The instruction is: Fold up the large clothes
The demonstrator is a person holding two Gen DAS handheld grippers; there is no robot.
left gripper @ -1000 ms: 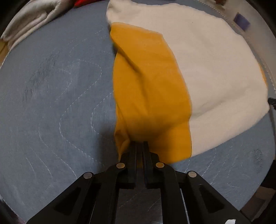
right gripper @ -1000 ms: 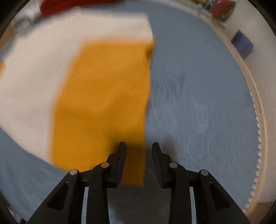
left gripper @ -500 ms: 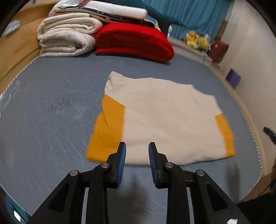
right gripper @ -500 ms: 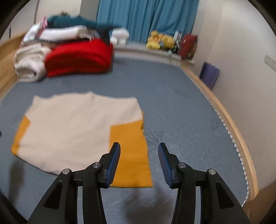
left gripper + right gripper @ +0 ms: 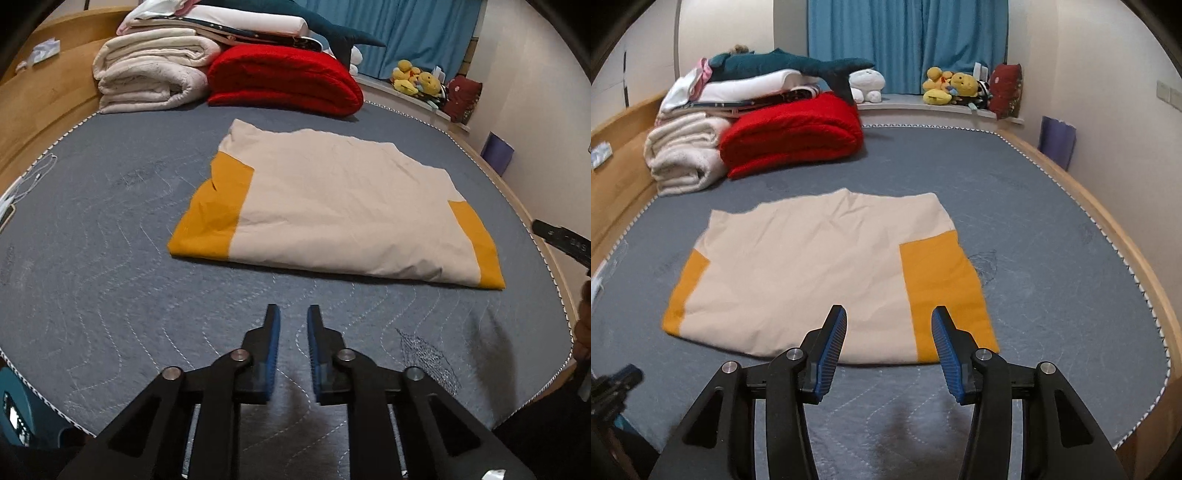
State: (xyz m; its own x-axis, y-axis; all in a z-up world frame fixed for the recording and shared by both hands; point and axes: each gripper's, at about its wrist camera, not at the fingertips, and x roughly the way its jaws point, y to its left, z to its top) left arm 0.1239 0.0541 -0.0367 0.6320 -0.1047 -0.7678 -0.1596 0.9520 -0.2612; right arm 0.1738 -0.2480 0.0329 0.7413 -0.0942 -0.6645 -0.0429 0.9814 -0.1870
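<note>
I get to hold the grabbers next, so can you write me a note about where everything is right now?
Left gripper: jaws closing, nothing between them.
Right gripper: jaws open, empty.
Cream-and-orange garment: lies flat on the blue bed, touched by neither gripper, orange sleeves along both sides.
Done: sleeves look folded in.
Left: probably fold it smaller.

The folded garment [image 5: 343, 214] in the middle of the frame is cream with orange panels at its left and right ends, and it lies on a grey-blue bed cover [image 5: 110, 288] with wavy white stitching. In the upper left are a red blanket [image 5: 284, 79] and off-white blankets [image 5: 147, 74]. The curtain [image 5: 908, 40] at the top is blue, the plush toys [image 5: 949, 86] yellow.
</note>
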